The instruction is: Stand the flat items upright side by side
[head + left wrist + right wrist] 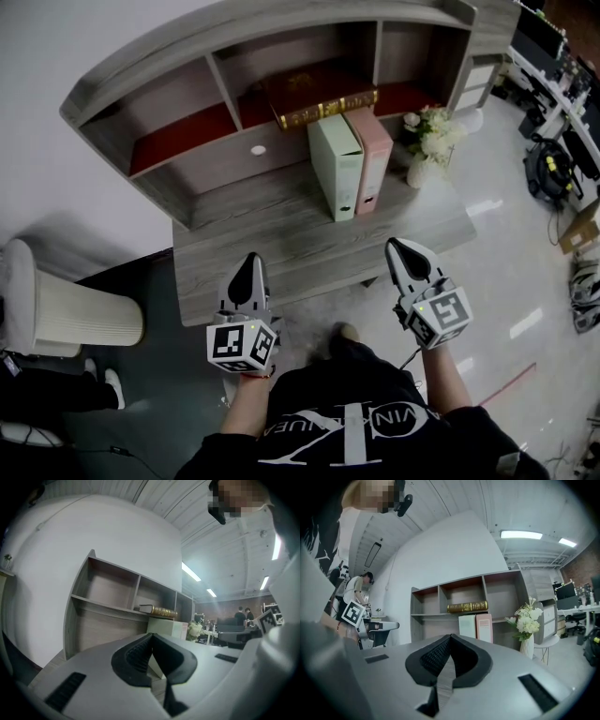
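1. While they stood upright on the desk [281, 234], the green binder [335, 167] & pink binder [369, 159] touched side by side.
2. A gold-spined book [319, 98] lay flat on the shelf above.
3. The flower vase [427, 142] sat just beside the pink binder.
4. Left gripper [250, 267] & right gripper [403, 251] hung near the desk's front edge, jaws shut, empty.
5. Judged: if the book counted, jaws had to open first, w/o nudging binders or vase.

A pale green binder [336, 167] and a pink binder [368, 157] stand upright on the table [253, 234], touching side by side, the green one on the left, both with their narrow spines facing the front. Just above them a thick dark book [319, 97] with a gold spine lies flat in the middle compartment of the shelf [234, 28], spine toward the front
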The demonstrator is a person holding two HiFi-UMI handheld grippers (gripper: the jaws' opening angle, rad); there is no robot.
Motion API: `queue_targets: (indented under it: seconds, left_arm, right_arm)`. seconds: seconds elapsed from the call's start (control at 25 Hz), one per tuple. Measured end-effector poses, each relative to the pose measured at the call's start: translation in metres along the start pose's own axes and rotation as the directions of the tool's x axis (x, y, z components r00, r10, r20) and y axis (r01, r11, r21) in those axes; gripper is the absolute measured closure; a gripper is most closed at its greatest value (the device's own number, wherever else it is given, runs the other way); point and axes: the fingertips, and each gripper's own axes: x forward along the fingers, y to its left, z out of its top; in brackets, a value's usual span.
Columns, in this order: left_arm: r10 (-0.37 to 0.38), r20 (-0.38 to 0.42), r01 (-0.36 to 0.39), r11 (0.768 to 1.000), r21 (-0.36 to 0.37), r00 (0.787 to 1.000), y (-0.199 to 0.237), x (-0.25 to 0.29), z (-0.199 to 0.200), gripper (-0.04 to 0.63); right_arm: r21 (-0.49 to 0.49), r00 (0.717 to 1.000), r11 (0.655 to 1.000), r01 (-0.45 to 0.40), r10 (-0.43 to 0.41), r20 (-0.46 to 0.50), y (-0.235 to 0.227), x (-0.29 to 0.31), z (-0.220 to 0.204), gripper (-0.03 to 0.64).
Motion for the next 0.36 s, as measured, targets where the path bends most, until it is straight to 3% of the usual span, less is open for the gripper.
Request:
queue_targets:
  seconds: [0.36]
  left_arm:
    - [0.006,-0.013,-0.006,1.0,0.002,1.0,0.0015,-0.0006,-0.0038,0.591]
  right_arm:
    - [0.007,1.0,1.0,-0.006,0.006,0.003,0.0018,0.0021,-0.0033,0.607]
